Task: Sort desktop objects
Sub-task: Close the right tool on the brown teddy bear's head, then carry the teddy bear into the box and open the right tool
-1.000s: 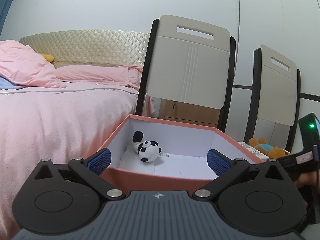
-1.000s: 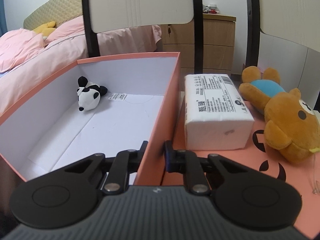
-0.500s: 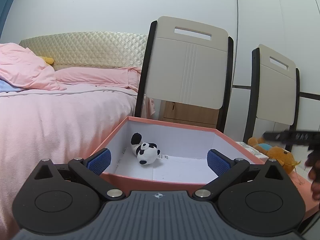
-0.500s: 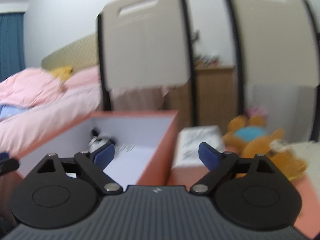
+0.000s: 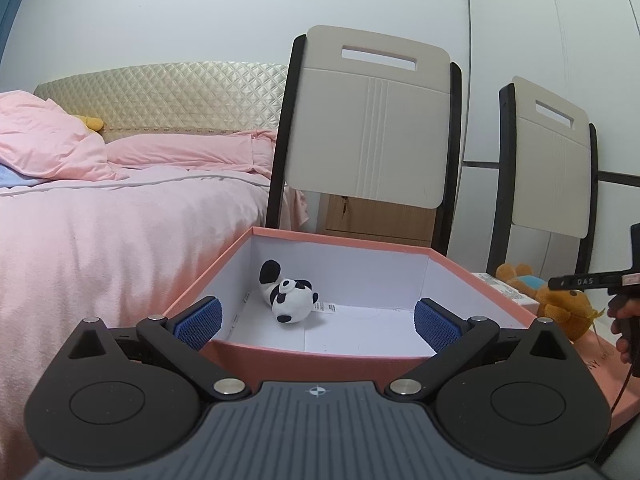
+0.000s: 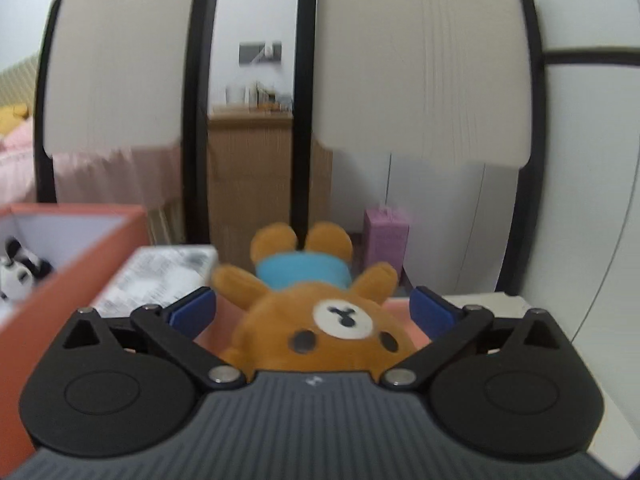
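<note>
Both grippers are spread wide and holding nothing. The right gripper point(image 6: 312, 306) is lined up on the brown teddy bear point(image 6: 320, 320), whose face lies between the two blue pads point(image 6: 192, 310), a gap showing on either side. The bear lies on its back on the pink tabletop point(image 6: 404, 320), head towards the gripper, its blue shirt and feet pointing away. Just to the bear's left sits a white tissue pack point(image 6: 160, 276), and beyond that stands the orange box point(image 6: 84, 264), white inside. A small lilac carton point(image 6: 386, 236) stands further back, near the two chair backs.

The left gripper point(image 5: 318, 318) hangs at the near wall of the same orange box point(image 5: 312, 358), one pad point(image 5: 200, 320) showing at each near corner, touching nothing that I can see. A little panda toy point(image 5: 290, 296) already lies on the box floor towards the far left corner, its label trailing beside it.

By my reckoning, one toy is sorted and the bear is the one in hand, at the reach stage and not yet gripped. Next the right gripper would need to ease forward and down until the pads sit either side of the soft head or body, close firmly enough that the plush does not slip, then lift clear of the tissue pack and carry it left over the box rim.
</note>
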The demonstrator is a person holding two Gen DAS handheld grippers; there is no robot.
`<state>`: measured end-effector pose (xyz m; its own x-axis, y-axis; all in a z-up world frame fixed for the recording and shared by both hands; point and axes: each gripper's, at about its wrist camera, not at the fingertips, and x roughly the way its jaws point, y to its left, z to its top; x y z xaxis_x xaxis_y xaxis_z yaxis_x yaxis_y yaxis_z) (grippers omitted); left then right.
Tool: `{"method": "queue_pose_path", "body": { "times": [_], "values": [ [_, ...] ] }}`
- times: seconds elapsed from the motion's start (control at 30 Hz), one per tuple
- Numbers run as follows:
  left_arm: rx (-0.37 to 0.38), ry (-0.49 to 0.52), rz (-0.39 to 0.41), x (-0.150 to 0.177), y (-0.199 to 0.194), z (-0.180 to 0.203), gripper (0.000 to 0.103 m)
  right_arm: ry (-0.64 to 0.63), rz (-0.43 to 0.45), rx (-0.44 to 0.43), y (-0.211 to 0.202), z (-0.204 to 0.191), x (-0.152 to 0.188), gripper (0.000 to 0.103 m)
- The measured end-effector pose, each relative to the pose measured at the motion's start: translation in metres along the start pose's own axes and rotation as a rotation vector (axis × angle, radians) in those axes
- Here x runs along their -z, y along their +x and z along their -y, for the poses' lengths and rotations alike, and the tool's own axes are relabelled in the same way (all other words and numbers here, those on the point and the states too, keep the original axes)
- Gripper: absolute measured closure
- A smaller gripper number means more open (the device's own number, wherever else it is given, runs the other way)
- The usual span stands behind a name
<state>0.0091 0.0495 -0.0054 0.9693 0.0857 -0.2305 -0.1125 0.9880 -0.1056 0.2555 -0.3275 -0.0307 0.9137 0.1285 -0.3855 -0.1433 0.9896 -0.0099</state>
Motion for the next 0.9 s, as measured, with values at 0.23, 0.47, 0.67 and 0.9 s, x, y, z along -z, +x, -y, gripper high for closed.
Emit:
{"method": "queue_pose_path", "body": {
  "times": [0.23,0.47,0.67,0.9],
  "values": [
    [0.008,0.004,-0.004,0.001,0.002,0.000,0.000,0.053,-0.116,-0.033,0.033,0.014,0.014,0.000],
    [0.031,-0.019,0.003,-0.001,-0.002,-0.002,0.000,0.070,-0.203,-0.037,0.030,0.020,0.003,0.036],
    [0.047,-0.026,0.020,-0.005,-0.007,-0.002,0.000,0.130,-0.235,-0.002,0.013,0.018,-0.010,0.041],
    [0.047,-0.059,0.039,-0.010,-0.011,-0.007,0.000,0.130,-0.191,-0.006,-0.026,-0.001,-0.057,0.041]
  ]
}}
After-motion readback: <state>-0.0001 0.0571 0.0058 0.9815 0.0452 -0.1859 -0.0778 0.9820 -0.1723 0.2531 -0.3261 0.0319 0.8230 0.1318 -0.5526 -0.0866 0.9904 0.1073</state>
